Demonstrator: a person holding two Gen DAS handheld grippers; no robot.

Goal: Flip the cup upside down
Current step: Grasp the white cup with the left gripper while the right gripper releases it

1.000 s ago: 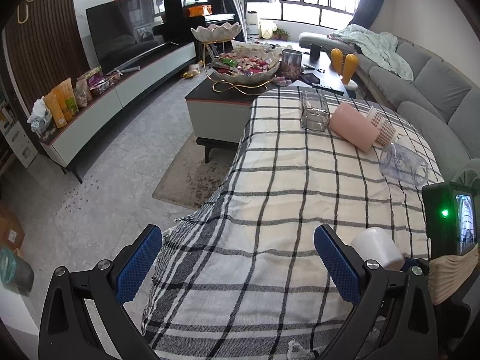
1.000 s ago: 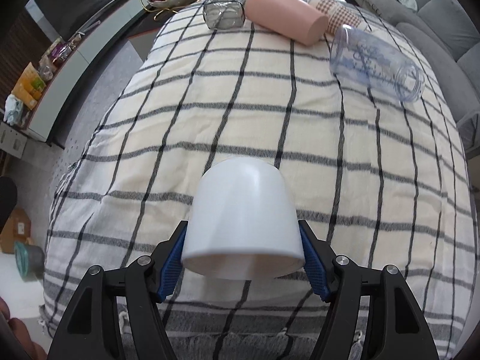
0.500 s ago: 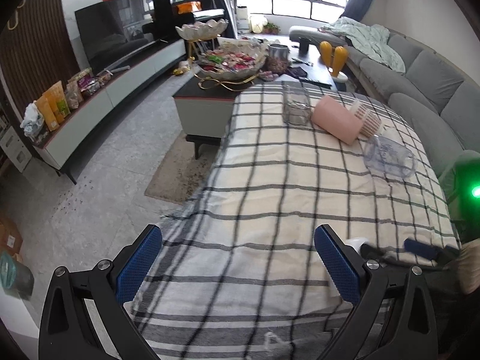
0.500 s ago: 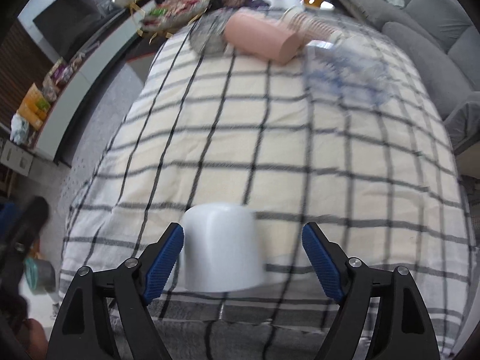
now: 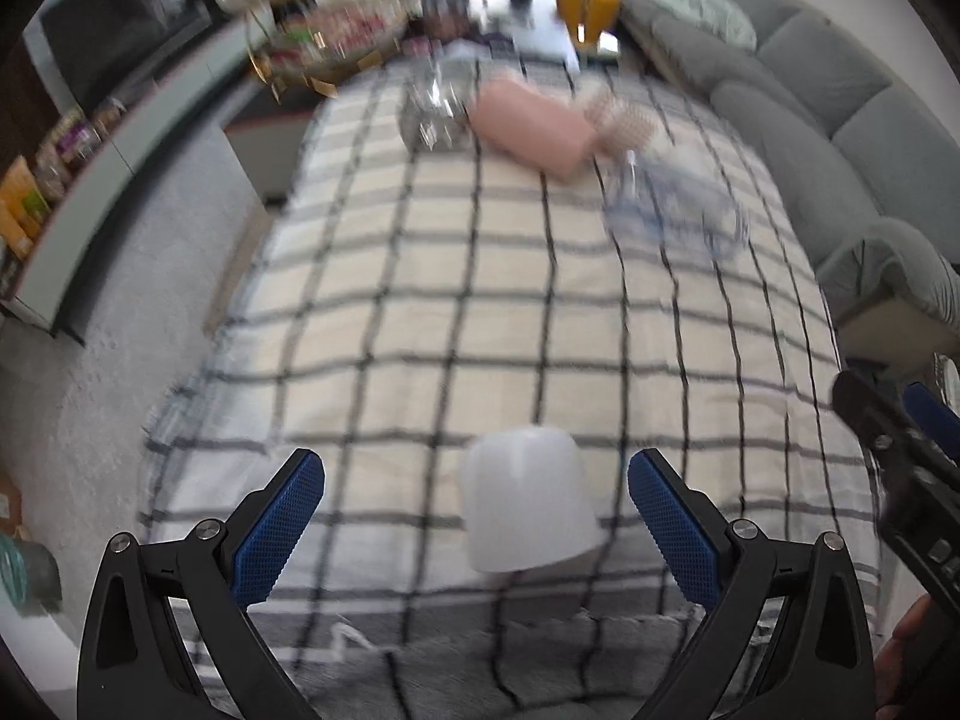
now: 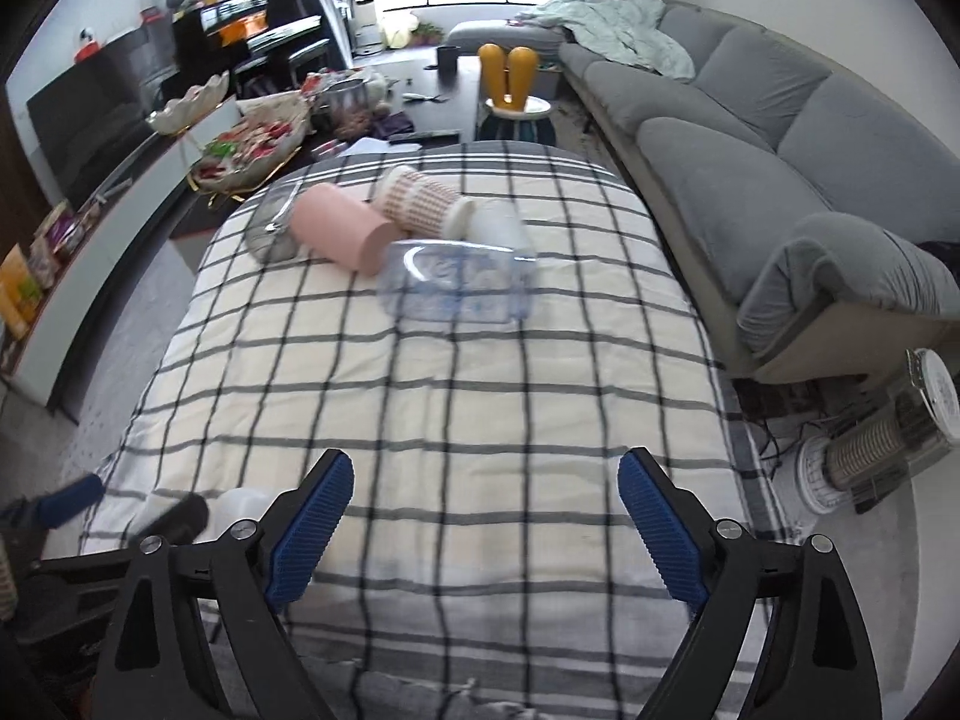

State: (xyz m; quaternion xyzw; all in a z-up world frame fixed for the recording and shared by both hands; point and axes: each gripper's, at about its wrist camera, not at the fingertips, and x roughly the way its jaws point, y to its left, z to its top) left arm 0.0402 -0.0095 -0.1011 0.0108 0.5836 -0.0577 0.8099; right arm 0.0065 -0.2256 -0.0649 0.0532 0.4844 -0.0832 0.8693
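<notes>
A white cup (image 5: 528,498) stands upside down, base up, on the checked tablecloth (image 5: 480,312) near the front edge. My left gripper (image 5: 477,498) is open, and the cup sits between its blue fingers without touching them. My right gripper (image 6: 486,498) is open and empty over the cloth, to the right of the cup. In the right wrist view only a sliver of the white cup (image 6: 240,507) shows at the lower left, behind the left gripper's arm. The left wrist view is blurred.
At the far end of the table lie a pink cup (image 6: 342,234), a checked paper cup (image 6: 420,201), a clear printed cup (image 6: 456,282) and a glass mug (image 6: 273,228). A grey sofa (image 6: 780,168) runs along the right. A heater (image 6: 864,456) stands on the floor at right.
My right gripper let go of the white cup, opened and moved off to the right. My left gripper swung in around the cup, which now stands base up on the cloth.
</notes>
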